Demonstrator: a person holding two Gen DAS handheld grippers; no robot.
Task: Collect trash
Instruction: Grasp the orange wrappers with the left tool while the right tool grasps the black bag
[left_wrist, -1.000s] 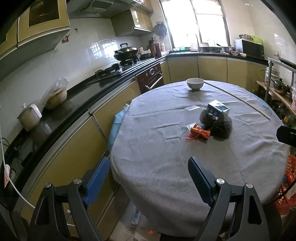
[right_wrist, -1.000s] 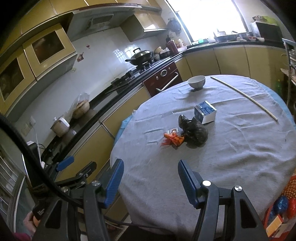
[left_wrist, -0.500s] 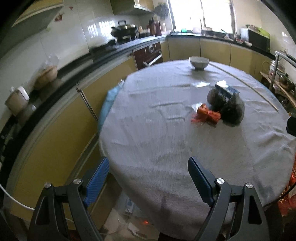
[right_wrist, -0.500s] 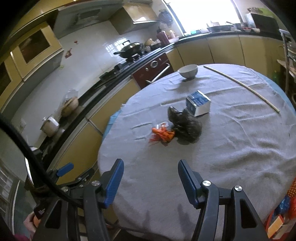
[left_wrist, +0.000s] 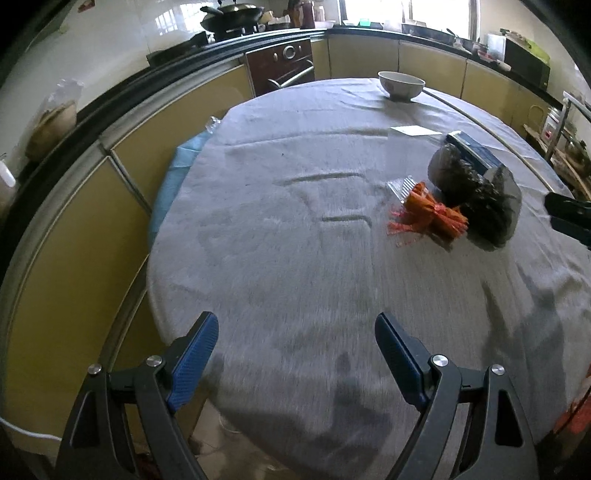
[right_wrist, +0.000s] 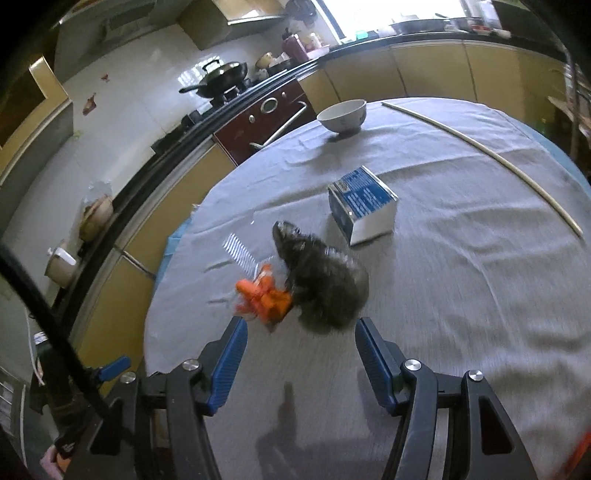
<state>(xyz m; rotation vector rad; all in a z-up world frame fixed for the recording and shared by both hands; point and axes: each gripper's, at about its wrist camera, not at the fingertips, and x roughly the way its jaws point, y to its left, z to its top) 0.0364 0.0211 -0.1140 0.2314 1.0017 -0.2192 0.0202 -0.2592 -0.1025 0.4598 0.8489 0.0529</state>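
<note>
Grey-clothed table (right_wrist: 461, 295): one bowl (right_wrist: 342, 115), one blue box (right_wrist: 364, 205), one orange wrapper (right_wrist: 264, 295); both grippers spread, empty.

Backlit by blown-out window (right_wrist: 373, 14); dim foreground, motion blur on tablecloth (left_wrist: 295, 258), heavy fisheye vignette.

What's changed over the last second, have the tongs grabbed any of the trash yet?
Not yet. Both tongs have closed in on the table: the right tongs now sit just short of the dark bag and orange wrapper; the left tongs are farther back. Both are open and empty; the trash hasn't moved.
</note>
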